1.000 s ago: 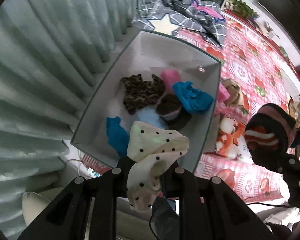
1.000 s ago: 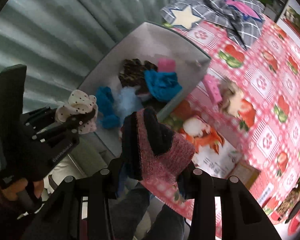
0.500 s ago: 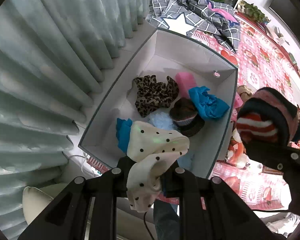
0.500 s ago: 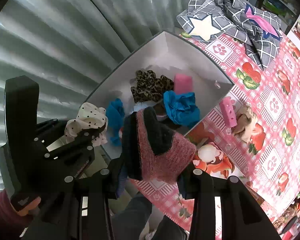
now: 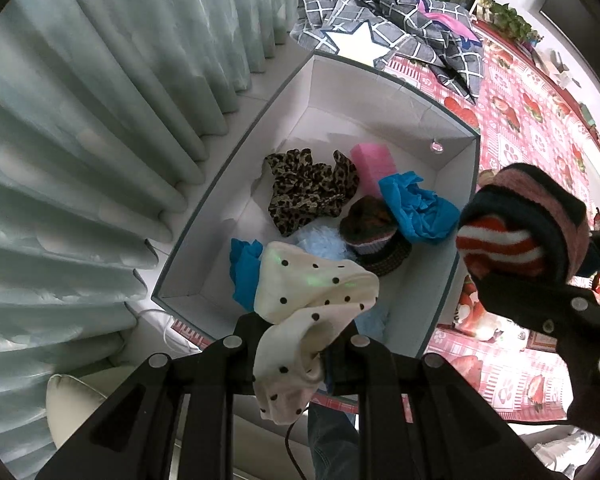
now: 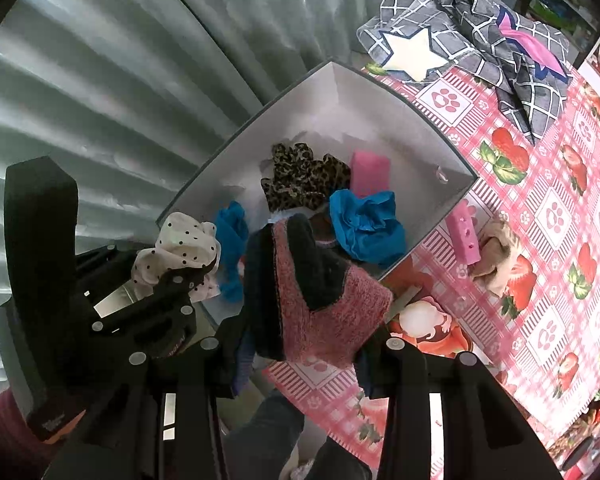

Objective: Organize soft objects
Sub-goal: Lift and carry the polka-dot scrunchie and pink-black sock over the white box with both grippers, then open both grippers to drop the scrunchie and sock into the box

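Left hand-held gripper (image 5: 296, 344) is clamped nearly fully closed on a cream polka-dot sock (image 5: 312, 304), pointing straight down, hanging over the near corner of the white box (image 5: 380, 76). Right hand-held gripper (image 6: 304, 344) is part-closed on a bulkier pink-and-black fuzzy sock (image 6: 320, 296), held above the box's near-right edge; the left view shows its red-and-white striped end. Step in hand, my read: drop-off, both loads poised above the box. Inside already: two blue cloths (image 5: 416, 208), a pale blue fluffy piece, a brown rolled sock (image 5: 370, 222), a leopard-print scrunchie (image 5: 308, 188), a pink sponge (image 5: 374, 160). Next move needs each pair of jaws opening with its load clear inside the rim; the right one looks closest to the wall, so it probably wants nudging inward first. On the strawberry-print surface (image 6: 556, 216) just outside the box: another pink sponge (image 6: 466, 236) and a beige cloth (image 6: 498, 258), likely still to collect. Furthest back, a grey checked garment (image 6: 500, 40).
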Tool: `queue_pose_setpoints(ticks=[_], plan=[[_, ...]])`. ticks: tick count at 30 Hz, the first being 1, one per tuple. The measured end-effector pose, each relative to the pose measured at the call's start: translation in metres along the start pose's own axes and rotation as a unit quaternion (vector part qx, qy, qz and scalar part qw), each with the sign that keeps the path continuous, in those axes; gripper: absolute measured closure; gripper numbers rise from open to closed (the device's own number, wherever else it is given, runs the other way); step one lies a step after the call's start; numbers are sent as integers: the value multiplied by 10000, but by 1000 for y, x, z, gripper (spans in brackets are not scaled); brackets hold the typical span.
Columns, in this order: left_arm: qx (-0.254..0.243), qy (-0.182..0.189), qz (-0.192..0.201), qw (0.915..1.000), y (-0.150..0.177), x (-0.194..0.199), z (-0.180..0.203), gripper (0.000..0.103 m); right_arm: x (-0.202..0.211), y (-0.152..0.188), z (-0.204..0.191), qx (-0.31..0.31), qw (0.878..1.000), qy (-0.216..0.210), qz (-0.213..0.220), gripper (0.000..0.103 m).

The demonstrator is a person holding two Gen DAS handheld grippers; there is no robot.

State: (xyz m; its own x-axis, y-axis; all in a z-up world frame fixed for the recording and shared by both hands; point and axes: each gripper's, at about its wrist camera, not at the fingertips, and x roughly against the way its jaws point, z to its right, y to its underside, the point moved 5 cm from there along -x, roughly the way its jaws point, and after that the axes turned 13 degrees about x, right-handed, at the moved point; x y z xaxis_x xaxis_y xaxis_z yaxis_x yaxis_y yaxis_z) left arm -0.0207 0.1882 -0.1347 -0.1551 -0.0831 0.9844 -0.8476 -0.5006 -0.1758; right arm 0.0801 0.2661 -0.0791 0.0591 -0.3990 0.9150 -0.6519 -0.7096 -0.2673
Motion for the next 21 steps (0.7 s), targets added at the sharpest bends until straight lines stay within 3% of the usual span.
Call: queue_pose_setpoints(ticks=[18, 19, 21], plan=[[27, 43, -17, 10000, -3, -3, 0, 80, -7, -11, 1, -27, 9999, -139, 70, 61], [22, 80, -36, 10000, -3, -3, 1, 75, -8, -11, 2, -36, 9998, -154, 75, 61], [25, 66, -78, 9999, -2, -3, 2, 46, -8, -12, 2, -48, 9997, -209, 119, 61]])
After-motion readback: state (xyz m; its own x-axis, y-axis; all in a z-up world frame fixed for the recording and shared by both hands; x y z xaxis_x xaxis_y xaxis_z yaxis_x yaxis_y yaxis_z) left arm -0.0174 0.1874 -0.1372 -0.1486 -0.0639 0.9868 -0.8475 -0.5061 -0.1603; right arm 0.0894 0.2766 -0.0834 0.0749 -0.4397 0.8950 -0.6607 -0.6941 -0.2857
